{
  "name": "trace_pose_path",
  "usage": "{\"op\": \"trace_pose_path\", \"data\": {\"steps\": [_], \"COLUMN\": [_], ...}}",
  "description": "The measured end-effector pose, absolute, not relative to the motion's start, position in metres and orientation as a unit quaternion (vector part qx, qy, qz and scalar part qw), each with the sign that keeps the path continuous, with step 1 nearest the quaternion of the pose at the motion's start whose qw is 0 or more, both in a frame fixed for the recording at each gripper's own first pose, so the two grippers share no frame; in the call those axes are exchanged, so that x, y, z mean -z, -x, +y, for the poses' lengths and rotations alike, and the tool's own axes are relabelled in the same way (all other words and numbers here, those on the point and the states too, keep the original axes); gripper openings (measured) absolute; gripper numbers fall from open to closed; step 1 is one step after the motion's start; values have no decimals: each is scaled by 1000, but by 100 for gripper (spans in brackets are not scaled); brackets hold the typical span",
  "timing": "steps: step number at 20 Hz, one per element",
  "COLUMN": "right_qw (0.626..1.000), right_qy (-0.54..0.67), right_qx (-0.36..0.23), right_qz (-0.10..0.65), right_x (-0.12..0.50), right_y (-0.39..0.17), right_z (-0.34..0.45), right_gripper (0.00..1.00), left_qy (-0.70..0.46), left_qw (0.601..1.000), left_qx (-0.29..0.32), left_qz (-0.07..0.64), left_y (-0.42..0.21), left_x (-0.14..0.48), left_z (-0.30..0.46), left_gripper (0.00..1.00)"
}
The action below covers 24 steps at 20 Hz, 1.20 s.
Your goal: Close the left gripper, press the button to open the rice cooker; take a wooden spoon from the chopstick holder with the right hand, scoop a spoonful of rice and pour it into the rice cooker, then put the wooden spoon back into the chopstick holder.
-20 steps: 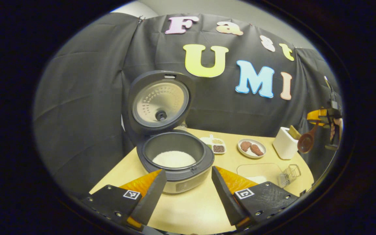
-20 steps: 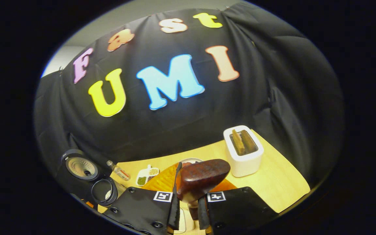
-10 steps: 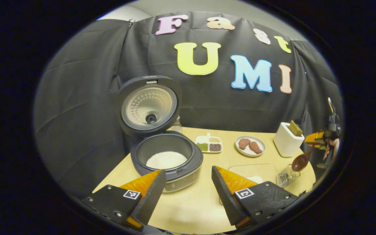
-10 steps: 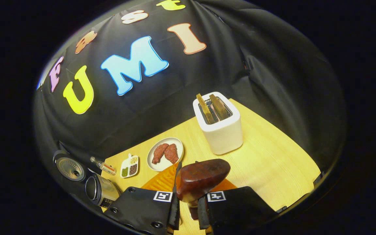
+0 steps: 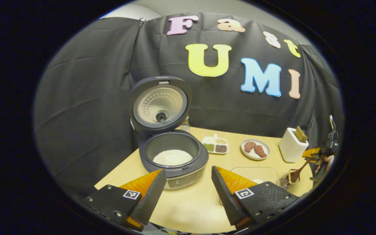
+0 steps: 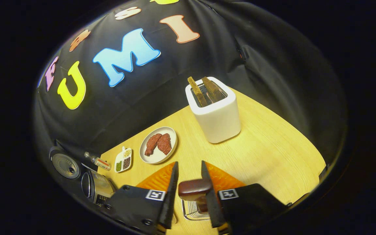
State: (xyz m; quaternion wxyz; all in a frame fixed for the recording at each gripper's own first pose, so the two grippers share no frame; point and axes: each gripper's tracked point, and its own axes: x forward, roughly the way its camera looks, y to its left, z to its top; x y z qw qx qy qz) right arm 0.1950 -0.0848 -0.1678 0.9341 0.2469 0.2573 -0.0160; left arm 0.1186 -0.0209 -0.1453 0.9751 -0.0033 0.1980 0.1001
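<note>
On the wooden table (image 6: 273, 153) stand 1 open cooker (image 5: 174, 160) with white rice inside, 1 plate (image 6: 158, 145) with 2 meat pieces and 1 toaster (image 6: 214, 109). Right gripper (image 6: 188, 169), slightly parted, flanks the spoon (image 6: 195, 190), lowered into the wire holder (image 6: 193, 209); contact unclear. Left gripper (image 5: 188, 174) gapes wide, empty

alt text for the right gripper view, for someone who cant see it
The right gripper holds a dark wooden spoon over a wire chopstick holder on a pale wooden table; beyond stand a white toaster and a plate of meat.
</note>
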Motion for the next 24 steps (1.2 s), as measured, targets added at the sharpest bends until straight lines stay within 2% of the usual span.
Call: {"op": "trace_pose_path", "data": {"steps": [3,4,5,6,12,17,20,24], "right_qw": [944,947,950,953,976,990,991,991], "right_qy": [-225,-216,-208,-200,-131,-45,-37,-36], "right_qx": [25,28,31,33,57,71,78,95], "right_qz": [241,235,229,224,163,110,101,91], "right_x": [163,160,156,152,116,84,80,69], "right_y": [-187,-183,-179,-174,-139,-101,-77,-49], "right_z": [-91,-94,-97,-100,-119,-122,-117,-118], "right_gripper": [98,98,92,98,98,98,98,98], "left_qy": [15,14,10,5,9,22,35,96], "left_qw": [975,976,977,978,986,992,993,987], "left_qx": [-109,-111,-113,-116,-126,-108,-97,-96], "left_qz": [193,189,183,175,111,60,57,91], "left_y": [-121,-124,-127,-131,-169,-216,-256,-309], "left_x": [140,134,127,118,38,-32,-55,-59], "left_z": [-9,-3,3,10,55,83,98,120], "left_gripper": [89,89,89,89,89,89,88,88]}}
